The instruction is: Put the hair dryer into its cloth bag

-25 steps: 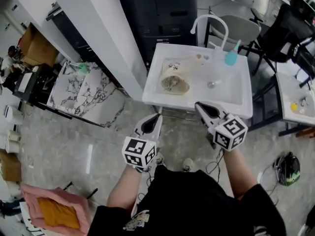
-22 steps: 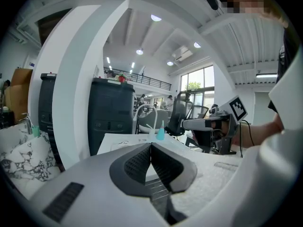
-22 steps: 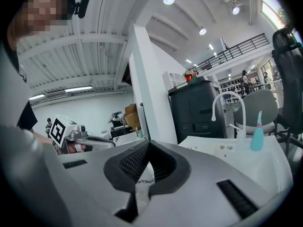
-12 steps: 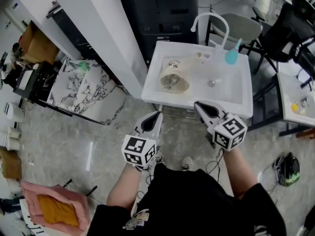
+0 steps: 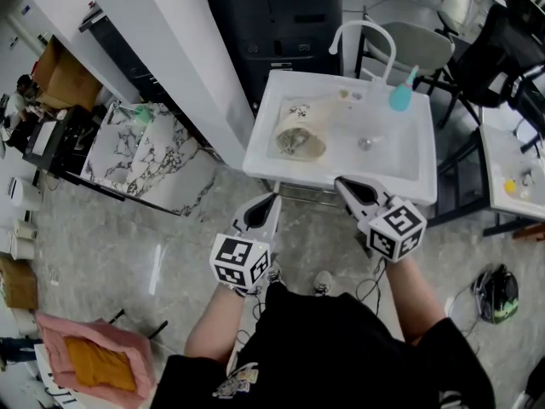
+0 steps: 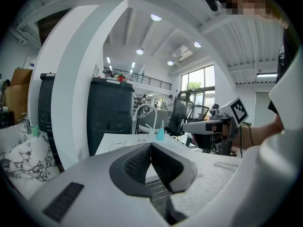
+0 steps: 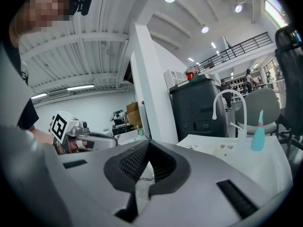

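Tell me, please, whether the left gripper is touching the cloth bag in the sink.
Apart. The head view shows the left gripper held short of the sink's rim, well clear of the cloth bag inside.

Cloth bag (image 5: 300, 130) contents too small to tell, pink bundle (image 5: 51, 335) cut off by bottom edge

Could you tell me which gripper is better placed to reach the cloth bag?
Right, probably: the right gripper overlaps the near rim of the basin and points at the cloth bag; the left gripper sits short of it. Both are shut, empty.
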Demonstrator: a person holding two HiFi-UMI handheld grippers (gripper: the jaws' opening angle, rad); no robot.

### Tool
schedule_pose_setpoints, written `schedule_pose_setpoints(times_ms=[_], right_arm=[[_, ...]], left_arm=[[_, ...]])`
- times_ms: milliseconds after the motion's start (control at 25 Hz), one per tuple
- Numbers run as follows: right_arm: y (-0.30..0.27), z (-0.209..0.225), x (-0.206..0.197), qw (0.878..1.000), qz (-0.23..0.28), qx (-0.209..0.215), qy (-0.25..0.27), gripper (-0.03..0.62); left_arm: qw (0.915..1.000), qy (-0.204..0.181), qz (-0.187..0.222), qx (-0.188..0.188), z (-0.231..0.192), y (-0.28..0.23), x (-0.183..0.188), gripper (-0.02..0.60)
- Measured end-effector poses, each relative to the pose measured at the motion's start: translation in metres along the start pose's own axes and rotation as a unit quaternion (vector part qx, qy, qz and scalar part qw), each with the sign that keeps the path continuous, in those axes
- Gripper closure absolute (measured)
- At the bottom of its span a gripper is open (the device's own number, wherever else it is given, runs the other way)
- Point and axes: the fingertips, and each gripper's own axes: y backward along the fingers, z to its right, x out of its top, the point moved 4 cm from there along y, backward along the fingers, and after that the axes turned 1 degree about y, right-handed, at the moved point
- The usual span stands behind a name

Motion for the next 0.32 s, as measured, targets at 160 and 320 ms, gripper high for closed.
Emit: schedule_pose_setpoints(times_ms=[160, 320], right_arm=[[-0.0009, 0.0009, -0.0003, 1.000, -0.001, 0.002, 0.000, 0.595], [-0.0005, 0.0016, -0.0044, 1.000, -0.002, 0.003, 0.000, 0.595]], left_arm=[[1.0000, 0.002, 0.000, -0.001, 0.0006, -0.0019, -0.0003, 0.578], [1.0000, 0.001, -0.001, -0.001, 0.0016, -0.0032, -0.0035, 0.578]])
